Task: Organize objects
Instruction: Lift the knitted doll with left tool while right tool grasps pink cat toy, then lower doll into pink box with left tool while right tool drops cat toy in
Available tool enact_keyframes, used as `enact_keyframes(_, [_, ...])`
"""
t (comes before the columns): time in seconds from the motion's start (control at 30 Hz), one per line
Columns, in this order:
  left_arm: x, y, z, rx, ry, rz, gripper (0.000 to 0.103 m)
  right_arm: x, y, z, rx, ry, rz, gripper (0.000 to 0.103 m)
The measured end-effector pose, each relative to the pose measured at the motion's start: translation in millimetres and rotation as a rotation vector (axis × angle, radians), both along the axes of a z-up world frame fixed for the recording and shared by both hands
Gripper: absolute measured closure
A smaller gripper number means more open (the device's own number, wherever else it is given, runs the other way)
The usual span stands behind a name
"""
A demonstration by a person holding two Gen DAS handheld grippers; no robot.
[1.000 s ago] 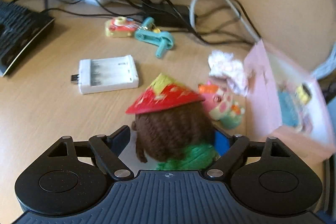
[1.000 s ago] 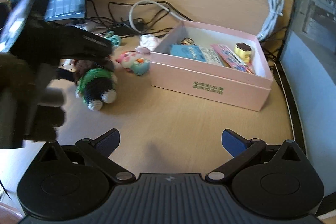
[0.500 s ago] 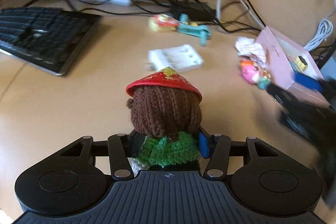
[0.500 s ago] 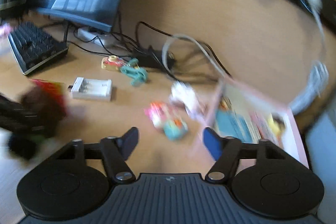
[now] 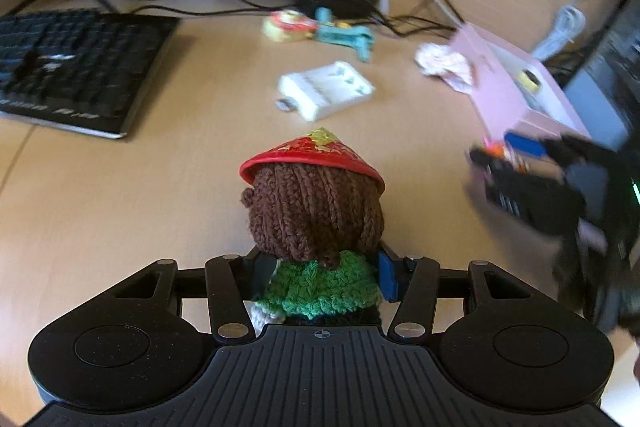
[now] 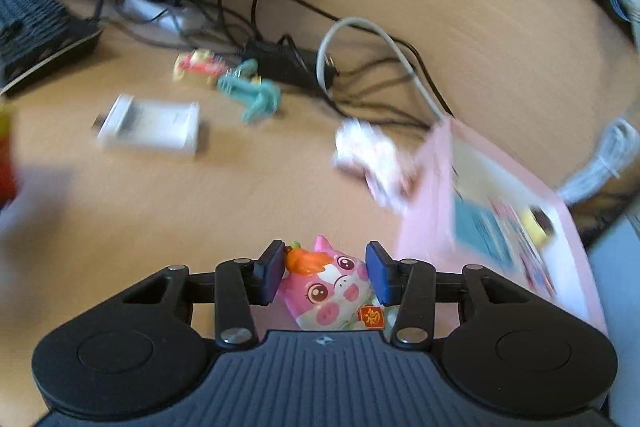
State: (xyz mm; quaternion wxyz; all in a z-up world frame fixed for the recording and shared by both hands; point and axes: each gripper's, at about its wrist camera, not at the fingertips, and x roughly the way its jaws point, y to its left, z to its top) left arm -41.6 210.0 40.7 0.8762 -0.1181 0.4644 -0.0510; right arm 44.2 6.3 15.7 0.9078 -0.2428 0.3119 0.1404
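Sorting is partly done, judging by the layout: the pink box (image 6: 432,195), ahead and to the right of the right hand-held gripper (image 6: 323,273), already holds a teal packet, a printed card and a small yellow item, though blur hides detail. Outstanding on the desk (image 5: 120,211) are the white charger (image 5: 326,91) ahead of the left hand-held gripper (image 5: 320,277), the teal clip (image 5: 346,37) and yellow-red trinket (image 5: 286,25) farther ahead, and a crumpled white-pink item (image 6: 372,157) touching the box's near corner.

Two items are in hand. The left hand-held gripper is closed on the knitted doll (image 5: 314,215), pinched at its green body, with its red hat pointing forward and clear of the desk. The right hand-held gripper has its jaws either side of the pink pig toy (image 6: 332,287); its left pad touches the orange topknot, but whether the right pad bears on the toy cannot be told. The box lies just right of that toy.
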Motion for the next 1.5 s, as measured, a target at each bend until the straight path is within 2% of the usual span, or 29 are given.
enact_keyframes(0.07, [4.1,-11.0,-1.2,-0.012,0.000,-0.039,0.047,-23.8,-17.7,-0.2,-0.006,-0.005,-0.014,0.058])
enact_keyframes(0.17, [9.4,-30.6,-1.7,-0.019,0.000,-0.092,0.047,-41.9,-40.4,-1.1,0.006,-0.009,-0.054,0.038])
enact_keyframes(0.27, [10.4,-49.6,0.9,-0.023,-0.003,-0.134,0.047,-41.1,-56.1,-0.9,0.044,0.038,-0.088,0.039])
enact_keyframes(0.33, [11.5,-61.2,3.0,-0.017,-0.003,-0.151,0.047,-38.0,-61.8,1.6,0.064,0.069,-0.091,0.043])
enact_keyframes(0.37, [11.9,-65.4,4.1,-0.011,-0.002,-0.155,0.047,-39.1,-65.5,5.2,0.078,0.080,-0.089,0.050])
enact_keyframes(0.4, [12.9,-71.5,5.7,-0.001,-0.001,-0.157,0.047,-40.7,-68.8,8.9,0.090,0.090,-0.088,0.054])
enact_keyframes(0.43, [14.5,-77.4,7.5,0.006,-0.002,-0.159,0.047,-42.7,-73.5,13.5,0.104,0.097,-0.088,0.054])
enact_keyframes(0.77, [50.6,-158.8,33.3,0.015,-0.081,-0.245,0.047,-79.8,-157.7,69.1,0.229,0.022,-0.160,0.055])
enact_keyframes(0.9, [87.0,-192.4,54.0,0.038,-0.152,-0.280,0.047,-79.3,-178.1,75.5,0.256,-0.004,-0.160,0.055])
enact_keyframes(1.0, [130.3,-213.4,73.9,0.034,-0.235,-0.319,0.046,-75.9,-190.5,76.8,0.297,0.003,-0.155,0.055])
enact_keyframes(1.1, [186.4,-231.5,82.7,-0.018,-0.260,-0.292,0.045,-75.4,-194.3,75.7,0.303,-0.002,-0.147,0.055])
enact_keyframes(1.2, [239.5,-242.5,67.9,-0.133,-0.232,-0.197,0.045,-73.9,-198.7,72.3,0.317,0.020,-0.141,0.055])
enact_keyframes(1.27, [268.9,-252.6,44.7,-0.182,-0.172,-0.139,0.045,-75.5,-199.4,69.3,0.308,0.029,-0.132,0.055])
enact_keyframes(1.37, [295.6,-269.2,8.9,-0.154,-0.022,-0.080,0.045,-77.3,-203.0,65.0,0.291,0.043,-0.120,0.055])
enact_keyframes(1.43, [303.7,-274.7,-7.9,-0.135,0.094,-0.061,0.036,-79.9,-207.3,63.3,0.282,0.042,-0.111,0.055])
enact_keyframes(1.47, [304.3,-274.7,-9.5,-0.133,0.117,-0.050,0.032,-80.7,-210.1,62.2,0.276,0.038,-0.110,0.055])
enact_keyframes(1.5, [303.9,-274.4,-7.6,-0.124,0.118,-0.043,0.035,-81.0,-212.5,61.2,0.272,0.036,-0.115,0.055])
